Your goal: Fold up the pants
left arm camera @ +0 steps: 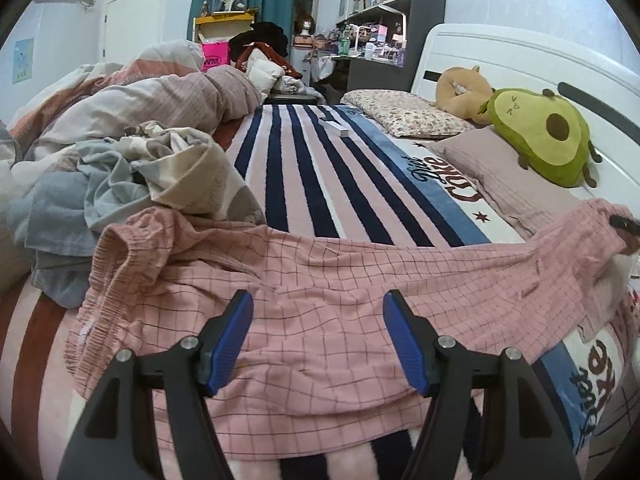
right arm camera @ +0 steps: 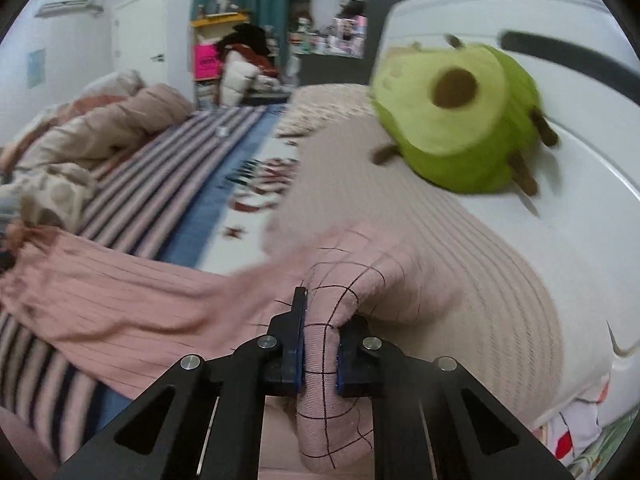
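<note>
Pink checked pants (left arm camera: 328,280) lie crosswise on the striped bed cover (left arm camera: 320,176), with the ribbed waistband (left arm camera: 108,256) to the left. My left gripper (left arm camera: 318,300) hovers open just above the middle of the pants, with nothing between its blue pads (left arm camera: 232,340). In the right wrist view, my right gripper (right arm camera: 324,316) is shut on a bunched end of the pants (right arm camera: 324,360), and the cloth trails off to the left. That view is blurred. In the left wrist view, a dark tip of the right gripper (left arm camera: 624,224) shows at the raised right end of the pants.
A heap of crumpled clothes (left arm camera: 132,184) and a bunched duvet (left arm camera: 152,96) fill the bed's left side. Pillows (left arm camera: 404,112), an avocado plush (left arm camera: 544,132) and a tan plush (left arm camera: 460,88) rest against the white headboard (left arm camera: 520,52). A small white box (left arm camera: 334,126) lies on the stripes.
</note>
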